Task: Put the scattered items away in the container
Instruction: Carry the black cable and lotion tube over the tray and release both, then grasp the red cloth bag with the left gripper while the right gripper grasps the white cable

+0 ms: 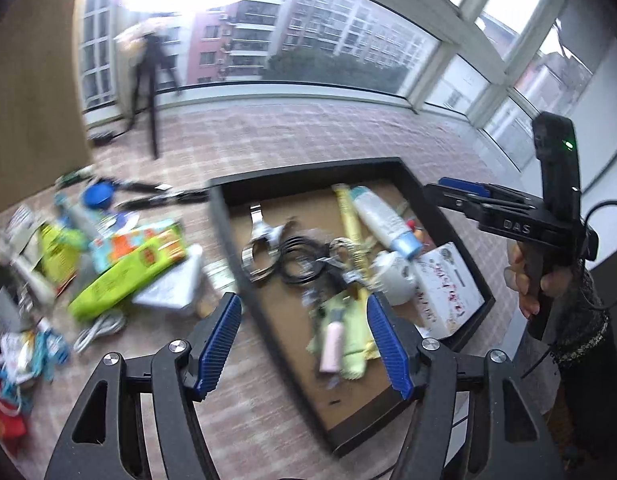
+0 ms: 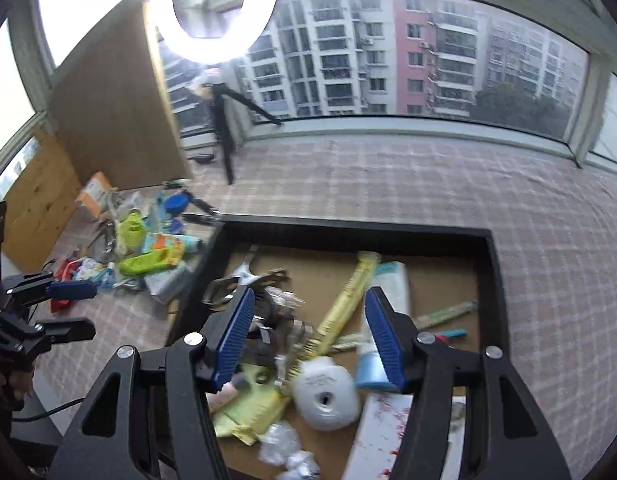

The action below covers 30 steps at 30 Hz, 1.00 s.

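- A loose heap of glossy packets, among them a lime-green pack (image 1: 124, 280), is lying on the checked woven tablecloth (image 1: 308, 136), left of the container.
- The left gripper (image 1: 304, 344) is hanging released, ribbed blue pads (image 1: 220, 344) apart, nothing between them.
- The black-walled, cardboard-floored container (image 1: 224, 216) is holding a coiled black cable (image 1: 296, 260), a white tube (image 2: 382, 300) and a round white tape roll (image 2: 326, 398).
- The right gripper (image 2: 310, 342) is hovering released over it, grasping nothing.

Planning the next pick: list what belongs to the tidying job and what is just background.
Job: black tray; lime green case; blue round lid; white cable; snack packets.
Background: tripod; ring light; window.
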Tool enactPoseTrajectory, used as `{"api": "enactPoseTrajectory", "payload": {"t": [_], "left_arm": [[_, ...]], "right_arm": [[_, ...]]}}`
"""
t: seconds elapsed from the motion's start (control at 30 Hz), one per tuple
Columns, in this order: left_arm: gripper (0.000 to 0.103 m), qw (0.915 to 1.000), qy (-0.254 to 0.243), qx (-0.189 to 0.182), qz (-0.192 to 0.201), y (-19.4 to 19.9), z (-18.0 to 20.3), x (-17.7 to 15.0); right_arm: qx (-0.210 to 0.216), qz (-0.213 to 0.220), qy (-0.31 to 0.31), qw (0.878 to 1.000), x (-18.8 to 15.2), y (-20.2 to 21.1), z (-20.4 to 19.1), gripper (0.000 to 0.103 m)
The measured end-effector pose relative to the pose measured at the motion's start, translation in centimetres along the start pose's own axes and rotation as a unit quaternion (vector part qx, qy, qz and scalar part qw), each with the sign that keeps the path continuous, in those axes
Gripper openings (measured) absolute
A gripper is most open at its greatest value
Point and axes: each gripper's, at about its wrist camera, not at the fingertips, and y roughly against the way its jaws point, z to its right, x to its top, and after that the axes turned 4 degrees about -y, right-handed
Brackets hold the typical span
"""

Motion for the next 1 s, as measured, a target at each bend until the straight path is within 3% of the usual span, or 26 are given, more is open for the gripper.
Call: {"api": "enactPoseTrajectory", "payload": {"t": [0.17, 0.33, 0.43, 0.53, 0.73, 0.8, 1.0], "left_arm": [[0.063, 0.9971, 0.057, 0.048, 0.015, 3.7, -6.1, -3.5], [0.063, 0.9882, 0.118, 0.092, 0.029, 8.0, -13.1, -7.6], [0.063, 0.9805, 0.151, 0.119, 0.037, 10.7, -17.4, -10.3], [0.063, 0.9729, 0.178, 0.146, 0.020, 12.7, -21.5, -13.2], [0.063, 0.9641, 0.223, 0.144, 0.001, 14.3, -27.6, -17.4], [0.063, 0.9631, 0.232, 0.136, -0.004, 14.2, -29.3, -18.3], [0.066, 0.9600, 0.259, 0.104, -0.018, 12.5, -33.2, -19.1]], "right_arm": [[0.048, -0.011, 0.037, 0.998, 0.3, -1.0, -5.9, 0.057], [0.118, -0.042, 0.056, 0.991, 0.7, -2.7, -13.4, 0.057], [0.156, -0.058, 0.104, 0.980, 0.4, -4.0, -19.6, 0.057], [0.188, -0.081, 0.155, 0.966, -0.4, -5.7, -26.2, 0.056], [0.255, -0.164, 0.174, 0.937, -1.9, -11.0, -37.2, 0.051], [0.260, -0.186, 0.176, 0.931, -2.3, -12.5, -39.7, 0.041], [0.249, -0.241, 0.151, 0.926, -1.8, -18.1, -45.1, 0.039]]}}
